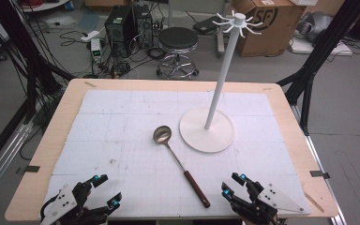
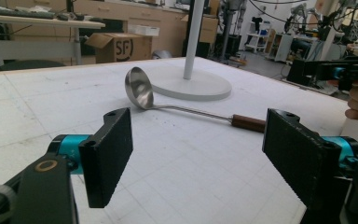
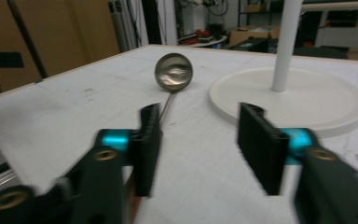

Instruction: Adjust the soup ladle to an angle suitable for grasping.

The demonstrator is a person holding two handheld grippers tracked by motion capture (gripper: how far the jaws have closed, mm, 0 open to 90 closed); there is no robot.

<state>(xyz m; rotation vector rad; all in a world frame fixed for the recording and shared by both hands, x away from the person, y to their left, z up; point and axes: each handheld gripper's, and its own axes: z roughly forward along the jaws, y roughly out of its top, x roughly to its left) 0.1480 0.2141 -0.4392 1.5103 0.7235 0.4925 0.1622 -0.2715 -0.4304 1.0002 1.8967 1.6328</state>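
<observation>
A steel ladle (image 1: 168, 145) with a brown wooden handle lies on the white mat, its bowl pointing away from me and its handle toward the front edge. A white hook stand (image 1: 206, 130) rises just right of the bowl. My left gripper (image 1: 105, 191) rests at the front left, open, with nothing between its jaws. My right gripper (image 1: 233, 184) sits at the front right, just right of the handle's end, also open and holding nothing. In the left gripper view the ladle (image 2: 137, 87) lies beyond the left gripper (image 2: 200, 154). In the right gripper view its bowl (image 3: 173, 71) lies ahead of the right gripper (image 3: 200, 144).
The mat covers a wooden table (image 1: 61, 122). The stand's pole (image 1: 222, 75) carries a ring of hooks (image 1: 237, 19) at the top. Behind the table stand a black stool (image 1: 178, 44), computer cases (image 1: 126, 23) and a cardboard box (image 1: 269, 26).
</observation>
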